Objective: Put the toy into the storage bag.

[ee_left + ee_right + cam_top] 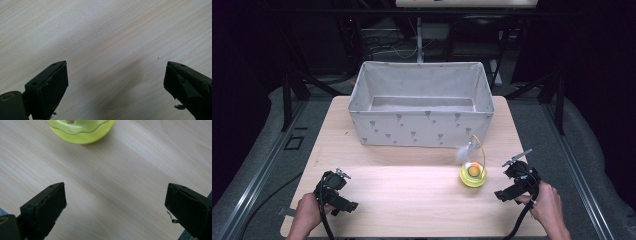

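We hold both claws released and empty over the table (412, 190): the left gripper (343, 202) near its front-left corner, the right gripper (507, 192) just beside the yellow toy (473, 174), which sits before the fabric bin (422, 125).

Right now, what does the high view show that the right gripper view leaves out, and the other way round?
High view alone: the grey fabric bin at the back of the table, both hands, the left tool, and the toy's thin wire with its feather. Right gripper view alone: the right tool close up, jaws wide apart over bare wood. Shared: the yellow-green toy and the wooden table.
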The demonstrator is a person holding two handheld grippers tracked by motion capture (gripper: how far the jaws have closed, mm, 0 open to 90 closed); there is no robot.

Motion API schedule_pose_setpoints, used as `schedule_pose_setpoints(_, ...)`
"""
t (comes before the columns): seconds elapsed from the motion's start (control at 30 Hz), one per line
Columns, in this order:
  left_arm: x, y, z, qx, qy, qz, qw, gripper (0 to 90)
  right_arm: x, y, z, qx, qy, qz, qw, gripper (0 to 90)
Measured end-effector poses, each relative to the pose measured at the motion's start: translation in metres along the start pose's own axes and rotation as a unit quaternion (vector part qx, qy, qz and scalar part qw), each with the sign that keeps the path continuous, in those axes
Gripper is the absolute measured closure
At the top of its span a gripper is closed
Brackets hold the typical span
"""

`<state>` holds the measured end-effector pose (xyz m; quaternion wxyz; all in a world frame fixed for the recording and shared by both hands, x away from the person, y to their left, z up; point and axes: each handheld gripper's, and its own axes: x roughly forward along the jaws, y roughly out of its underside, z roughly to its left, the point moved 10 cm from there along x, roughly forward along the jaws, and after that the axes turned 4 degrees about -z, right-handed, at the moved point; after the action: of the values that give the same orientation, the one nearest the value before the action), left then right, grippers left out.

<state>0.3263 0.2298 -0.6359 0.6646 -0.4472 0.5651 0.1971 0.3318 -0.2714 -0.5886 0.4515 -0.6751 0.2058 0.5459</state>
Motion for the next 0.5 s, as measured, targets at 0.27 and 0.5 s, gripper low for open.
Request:
schedule_pose_setpoints(0.27, -0.001, 0.0, -0.001, 0.001, -0.001, 0.0, 1.0, 5.6, -0.011, -0.014, 0.007, -0.03, 0.008, -0.005, 0.9995, 2.2)
schedule_pose_setpoints(0.5, -0.001, 0.0, -0.001, 0.001, -0.001, 0.001, 1.0, 5.4, -0.02, -0.032, 0.017, -0.056, -0.005, -0.011, 0.9983, 1.8)
